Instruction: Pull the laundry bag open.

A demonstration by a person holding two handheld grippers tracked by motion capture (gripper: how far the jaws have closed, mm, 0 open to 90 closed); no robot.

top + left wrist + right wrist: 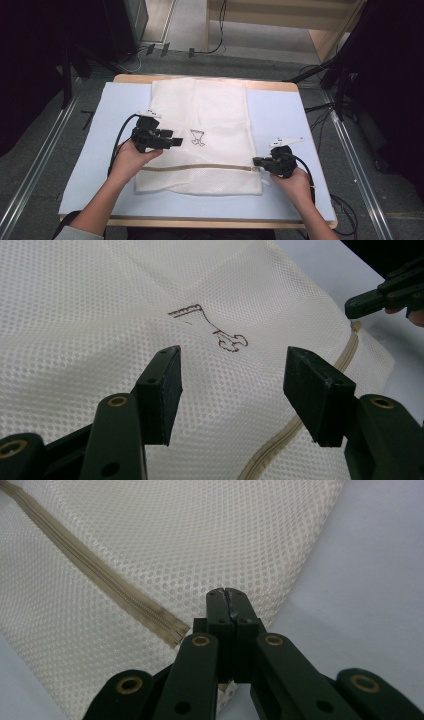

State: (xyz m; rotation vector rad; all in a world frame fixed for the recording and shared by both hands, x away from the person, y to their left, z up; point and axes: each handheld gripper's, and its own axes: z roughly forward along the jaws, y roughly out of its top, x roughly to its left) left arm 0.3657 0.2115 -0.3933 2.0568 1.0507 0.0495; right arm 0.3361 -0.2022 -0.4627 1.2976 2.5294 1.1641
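Note:
A white mesh laundry bag (pixel 210 110) (pixel 100 300) (pixel 200 540) lies flat on a pale blue mat (pixel 285 115). It bears a small brown printed mark (pixel 197 137) (pixel 210 327) and a beige zipper (pixel 200 167) (pixel 350 347) (pixel 100 575) across its near end. My left gripper (pixel 172 139) (pixel 232 375) hovers open over the bag beside the mark, with nothing between its pads. My right gripper (pixel 256 161) (pixel 229 597) is at the zipper's right end with its jaws pressed together. A pale scrap shows between them low down; the pull itself is hidden. The right gripper's tip (pixel 352 307) also shows at the bag's far edge.
The mat covers a wooden table (pixel 210 223) whose near edge runs below my forearms. Bare mat lies left and right of the bag. Cables (pixel 320 107) and dark stands are on the floor around the table, with metal rails (pixel 35 165) along both sides.

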